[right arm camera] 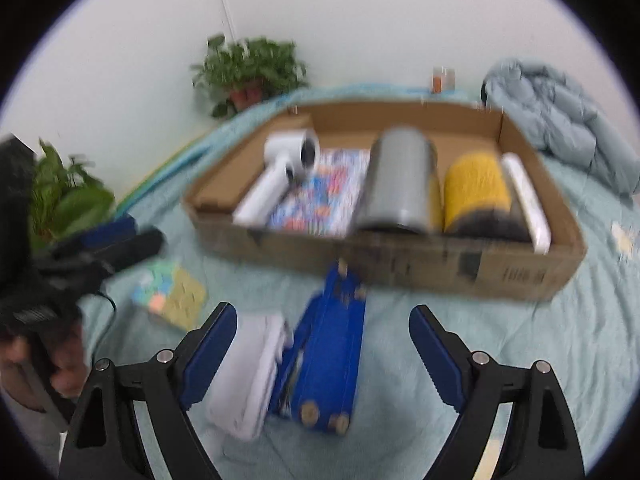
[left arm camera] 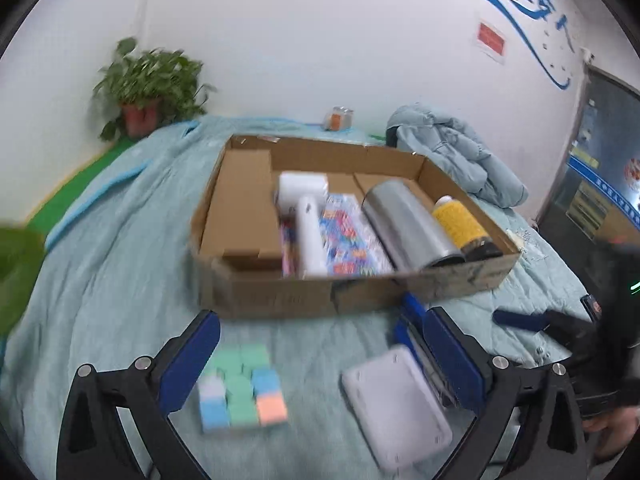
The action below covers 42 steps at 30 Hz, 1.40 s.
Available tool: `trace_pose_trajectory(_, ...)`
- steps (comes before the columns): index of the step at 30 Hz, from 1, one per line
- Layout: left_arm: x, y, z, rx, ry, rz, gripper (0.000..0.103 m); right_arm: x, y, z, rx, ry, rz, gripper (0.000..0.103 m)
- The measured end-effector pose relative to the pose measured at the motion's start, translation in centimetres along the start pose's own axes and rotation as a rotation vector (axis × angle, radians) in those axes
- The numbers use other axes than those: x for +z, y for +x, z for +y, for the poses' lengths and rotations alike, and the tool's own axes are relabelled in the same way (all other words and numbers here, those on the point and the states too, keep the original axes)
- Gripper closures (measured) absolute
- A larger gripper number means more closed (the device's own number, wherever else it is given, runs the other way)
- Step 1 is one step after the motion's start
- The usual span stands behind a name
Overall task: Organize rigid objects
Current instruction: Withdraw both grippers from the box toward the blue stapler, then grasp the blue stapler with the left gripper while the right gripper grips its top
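Note:
A shallow cardboard box lies on the light blue bedspread. It holds a white hair dryer, a colourful flat pack, a grey cylinder and a yellow bottle. In front of it lie a pastel cube puzzle, a white flat case and a blue block. My left gripper is open above the cube and case. My right gripper is open around the blue block.
A pale blue jacket lies bunched at the back right. Potted plants stand in the corner, and a small jar sits behind the box. A dark door is at the right.

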<state>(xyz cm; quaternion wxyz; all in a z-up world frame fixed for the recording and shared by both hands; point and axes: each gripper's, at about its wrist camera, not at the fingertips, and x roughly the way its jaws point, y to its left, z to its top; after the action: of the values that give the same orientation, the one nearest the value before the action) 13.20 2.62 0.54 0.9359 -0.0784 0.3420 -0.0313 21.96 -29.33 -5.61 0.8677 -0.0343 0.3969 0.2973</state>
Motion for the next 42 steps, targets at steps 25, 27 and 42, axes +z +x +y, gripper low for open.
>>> trace_pose_trajectory(25, -4.3, 2.6, -5.9, -0.182, -0.051, 0.160, 0.001, -5.8, 0.0, -6.4, 0.107, 0.231, 0.119, 0.079)
trace_pose_trajectory(27, -4.2, 2.9, -6.7, -0.207, -0.046, 0.167, 0.001, -6.3, -0.5, -8.0, 0.168, 0.316, 0.133, 0.079)
trace_pose_trajectory(42, -4.2, 5.1, -7.8, -0.297, -0.083, 0.225, 0.001, -9.1, -2.6, -2.0, 0.019, -0.049, 0.077, 0.028)
